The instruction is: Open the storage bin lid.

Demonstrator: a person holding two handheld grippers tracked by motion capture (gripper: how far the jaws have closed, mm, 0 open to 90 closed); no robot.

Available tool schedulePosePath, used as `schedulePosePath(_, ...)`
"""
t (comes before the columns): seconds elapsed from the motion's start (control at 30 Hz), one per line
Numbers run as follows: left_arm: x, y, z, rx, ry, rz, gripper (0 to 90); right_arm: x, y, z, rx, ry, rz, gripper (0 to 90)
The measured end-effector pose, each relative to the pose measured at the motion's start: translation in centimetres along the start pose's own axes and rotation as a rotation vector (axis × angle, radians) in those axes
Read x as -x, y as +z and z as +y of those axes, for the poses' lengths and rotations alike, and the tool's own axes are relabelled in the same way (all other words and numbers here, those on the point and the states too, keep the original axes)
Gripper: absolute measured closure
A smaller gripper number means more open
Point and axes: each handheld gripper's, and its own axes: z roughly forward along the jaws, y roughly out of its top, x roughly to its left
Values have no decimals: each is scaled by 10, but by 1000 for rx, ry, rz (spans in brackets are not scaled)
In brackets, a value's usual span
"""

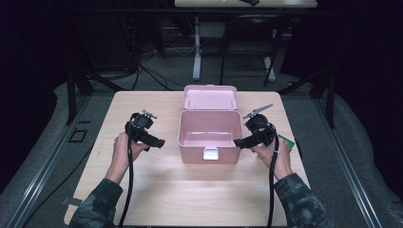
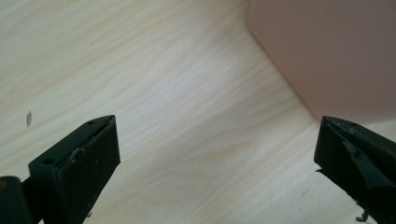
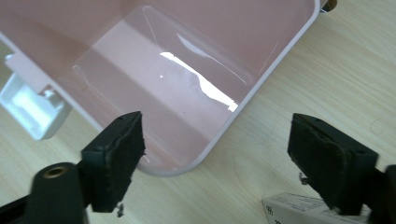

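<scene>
A pink plastic box (image 1: 209, 137) stands open in the middle of the wooden table (image 1: 157, 190), its lid (image 1: 210, 98) tilted back and a white latch (image 1: 210, 153) on its front. Its inside looks bare. My left gripper (image 1: 159, 142) hovers left of the box, open with nothing between its fingers; in the left gripper view (image 2: 217, 158) the box's outer wall (image 2: 327, 51) fills the upper right. My right gripper (image 1: 239, 142) is at the box's right front corner, open, its jaws straddling the rim (image 3: 233, 116) without touching. The latch (image 3: 32, 107) lies at the left there.
A green-and-white carton (image 1: 286, 141) lies on the table just behind my right hand; its white end (image 3: 299, 210) shows under the right jaw. Desk legs and cables stand on the floor beyond the table's far edge.
</scene>
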Motion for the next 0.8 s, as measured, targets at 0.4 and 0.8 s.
schedulePosePath(0.4, 0, -2, -47, -28, -30, 3, 1, -5, -13, -3, -36, -48, 44, 5)
schedulePosePath(0.8, 1, 14, -60, -81, -11, 12, 0, 2, -41, 0, -54, -114, 40, 0)
